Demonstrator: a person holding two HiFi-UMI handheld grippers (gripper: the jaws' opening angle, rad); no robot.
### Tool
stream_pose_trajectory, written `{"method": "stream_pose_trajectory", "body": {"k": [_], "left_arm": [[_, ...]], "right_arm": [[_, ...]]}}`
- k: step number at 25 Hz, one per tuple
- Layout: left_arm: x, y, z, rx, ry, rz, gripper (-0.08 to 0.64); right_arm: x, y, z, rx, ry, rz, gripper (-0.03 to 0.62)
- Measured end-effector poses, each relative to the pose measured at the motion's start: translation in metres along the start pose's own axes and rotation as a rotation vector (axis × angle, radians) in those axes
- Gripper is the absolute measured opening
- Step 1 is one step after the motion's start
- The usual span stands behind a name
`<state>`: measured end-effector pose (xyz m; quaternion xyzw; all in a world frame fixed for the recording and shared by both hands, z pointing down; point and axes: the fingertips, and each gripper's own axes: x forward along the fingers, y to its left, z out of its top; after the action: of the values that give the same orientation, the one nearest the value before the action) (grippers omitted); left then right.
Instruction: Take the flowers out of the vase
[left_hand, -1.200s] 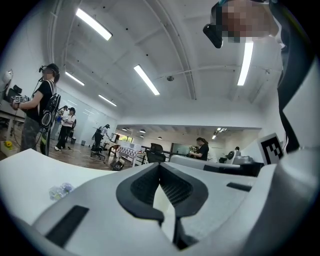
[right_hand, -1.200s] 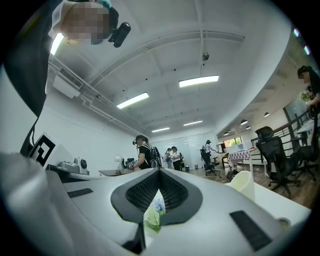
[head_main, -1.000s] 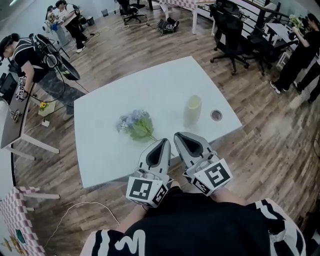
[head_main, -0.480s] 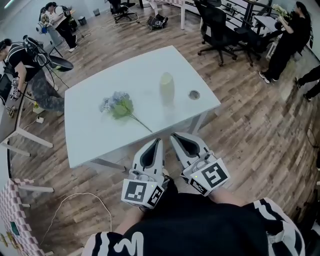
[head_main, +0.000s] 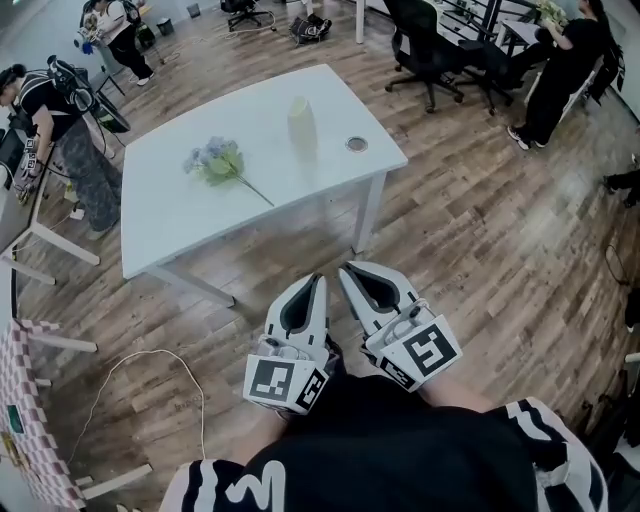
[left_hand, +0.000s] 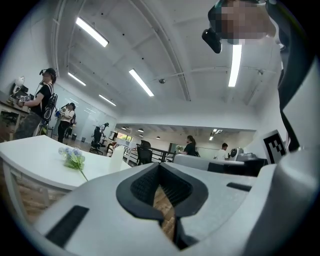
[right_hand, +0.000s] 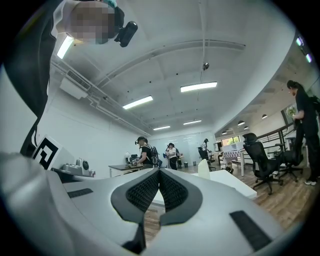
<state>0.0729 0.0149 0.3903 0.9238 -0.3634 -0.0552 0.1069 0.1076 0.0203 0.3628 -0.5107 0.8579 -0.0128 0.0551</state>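
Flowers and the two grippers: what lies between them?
In the head view, only the edge of the white table past the flowers, then bare wooden floor up to the left gripper and right gripper.

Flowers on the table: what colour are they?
Pale blue flowers, green stems; clearest in the head view.
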Motion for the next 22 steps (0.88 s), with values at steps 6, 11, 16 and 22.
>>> {"method": "stream_pose_trajectory", "body": {"k": [6, 11, 16, 22], "left_arm": [[-0.028, -0.031, 0.0, 0.028, -0.003, 0.016, 0.005], [-0.036, -0.04, 0.004, 0.043, 0.005, 0.015, 0.005], [-0.05, -0.043, -0.003, 0.031, 0.014, 0.044, 0.005], [-0.066, -0.041, -0.017, -0.013, 0.03, 0.07, 0.005]], "right_arm": [[-0.032, 0.017, 0.009, 0.007, -0.02, 0.018, 0.018], [-0.036, 0.029, 0.015, 0.012, -0.036, 0.039, 0.018], [-0.045, 0.044, 0.015, 0.014, -0.03, 0.06, 0.018], [-0.051, 0.059, 0.005, 0.037, -0.004, 0.09, 0.018]]}}
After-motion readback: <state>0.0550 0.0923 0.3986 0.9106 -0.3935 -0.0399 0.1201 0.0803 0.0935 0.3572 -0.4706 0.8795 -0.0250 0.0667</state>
